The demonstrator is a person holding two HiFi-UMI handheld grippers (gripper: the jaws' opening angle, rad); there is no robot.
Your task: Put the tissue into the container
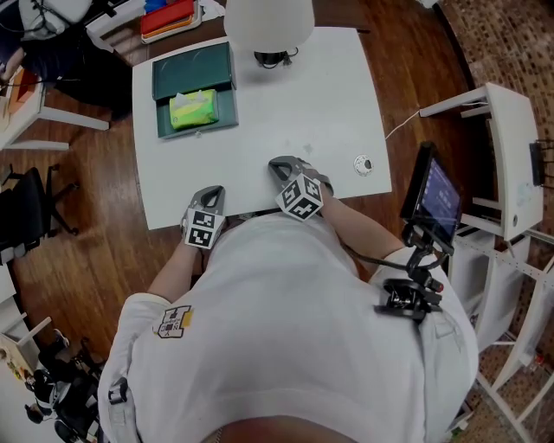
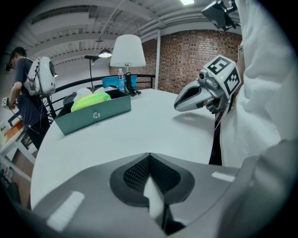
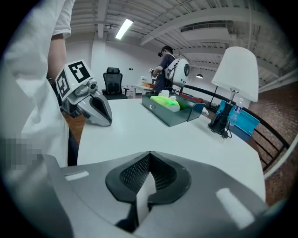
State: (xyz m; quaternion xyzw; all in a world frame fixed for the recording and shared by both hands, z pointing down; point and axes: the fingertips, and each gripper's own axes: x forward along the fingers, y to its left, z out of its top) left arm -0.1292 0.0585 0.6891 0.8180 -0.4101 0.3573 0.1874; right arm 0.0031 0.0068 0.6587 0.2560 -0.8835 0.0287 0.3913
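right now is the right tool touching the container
Apart. The head view shows the right tool at the near edge of the table, with a wide stretch of bare tabletop between it and the container.

The tissue sits in the container at the table's far-left corner, with the lamp to its right on the far edge. The left gripper and right gripper sit side by side at the near edge.

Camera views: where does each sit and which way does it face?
Head view: on the person's head, looking steeply down at the table; shows torso, left gripper, right gripper.
Left gripper view: on that gripper, facing the container; shows shut jaws, right gripper.
Right gripper view: on that gripper, facing the container; shows shut jaws, left gripper.
Shared: both gripper views see container and lamp.
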